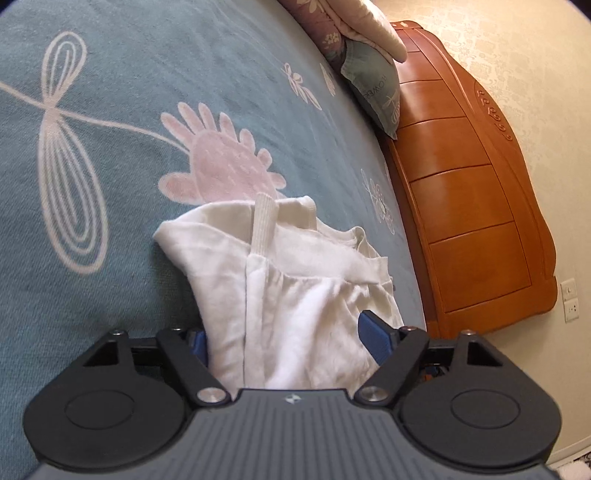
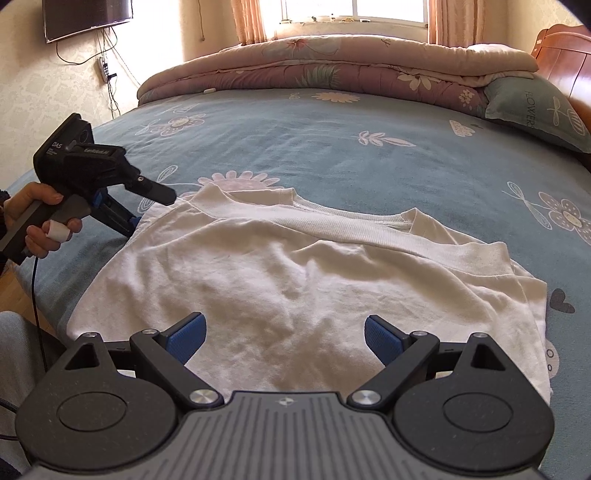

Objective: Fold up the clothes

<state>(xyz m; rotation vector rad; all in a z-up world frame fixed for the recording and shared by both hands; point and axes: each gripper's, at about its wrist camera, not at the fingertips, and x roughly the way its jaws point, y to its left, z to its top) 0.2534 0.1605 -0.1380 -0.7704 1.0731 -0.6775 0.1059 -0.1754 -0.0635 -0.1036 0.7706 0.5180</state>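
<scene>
A white T-shirt (image 2: 295,277) lies spread on the blue flowered bedspread (image 2: 332,147), its ribbed collar on the far side. My right gripper (image 2: 286,338) hovers open over the shirt's near part, with nothing pinched between its blue pads (image 2: 188,336). A person's hand holds my left gripper (image 2: 149,209) at the shirt's left edge near the shoulder. In the left wrist view the left gripper (image 1: 287,341) stands wide, with bunched white T-shirt (image 1: 295,280) filling the space between its fingers. The left pad is half hidden by the cloth, and I see no squeeze on it.
A folded floral quilt (image 2: 332,70) and a teal pillow (image 2: 535,110) lie along the far side of the bed. A wooden headboard (image 1: 461,184) stands to the right. A TV (image 2: 86,14) and cables hang on the left wall. The bed's edge is by the person's hand (image 2: 40,218).
</scene>
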